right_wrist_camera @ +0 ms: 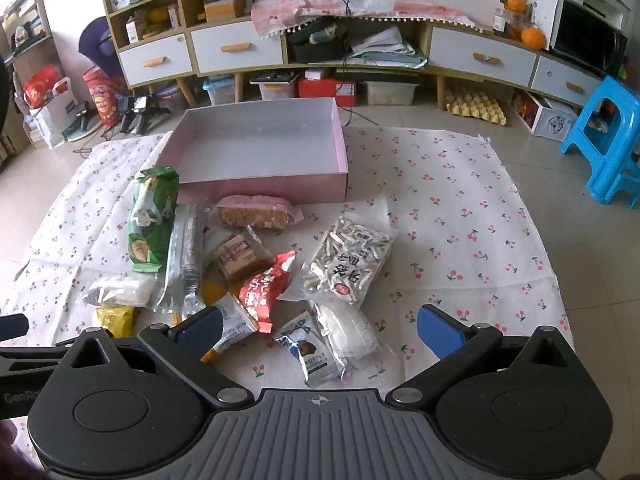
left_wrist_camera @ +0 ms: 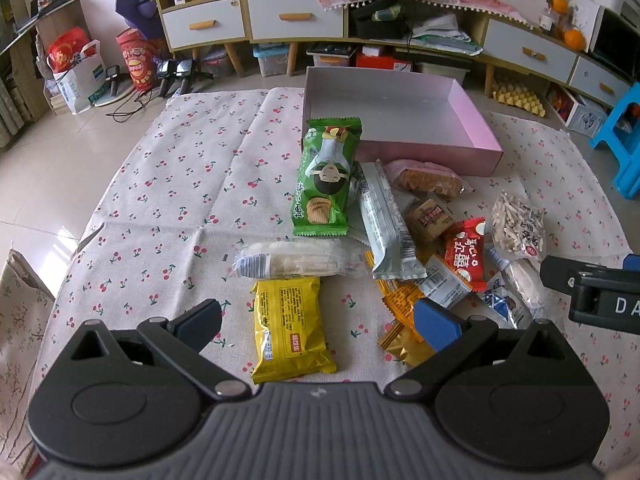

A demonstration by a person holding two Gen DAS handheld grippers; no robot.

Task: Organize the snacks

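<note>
A pile of snack packets lies on a cherry-print cloth [left_wrist_camera: 180, 168] in front of an empty pink box [left_wrist_camera: 400, 120] [right_wrist_camera: 260, 152]. My left gripper [left_wrist_camera: 316, 324] is open, its fingers on either side of a yellow packet [left_wrist_camera: 290, 328]; touching cannot be told. Beyond it lie a clear rice-cracker pack [left_wrist_camera: 292, 258], a green chip packet [left_wrist_camera: 326, 178] and a silver bar [left_wrist_camera: 386, 224]. My right gripper [right_wrist_camera: 320, 330] is open above a blue-white packet [right_wrist_camera: 310, 346]. A red packet [right_wrist_camera: 266, 288] and a bag of white sticks [right_wrist_camera: 352, 256] lie just ahead.
The right gripper's body [left_wrist_camera: 592, 292] shows at the right edge of the left wrist view. Low cabinets with drawers [right_wrist_camera: 280, 48] line the back wall. A blue plastic stool [right_wrist_camera: 608, 136] stands at the right, bags [left_wrist_camera: 76, 72] on the floor at the left.
</note>
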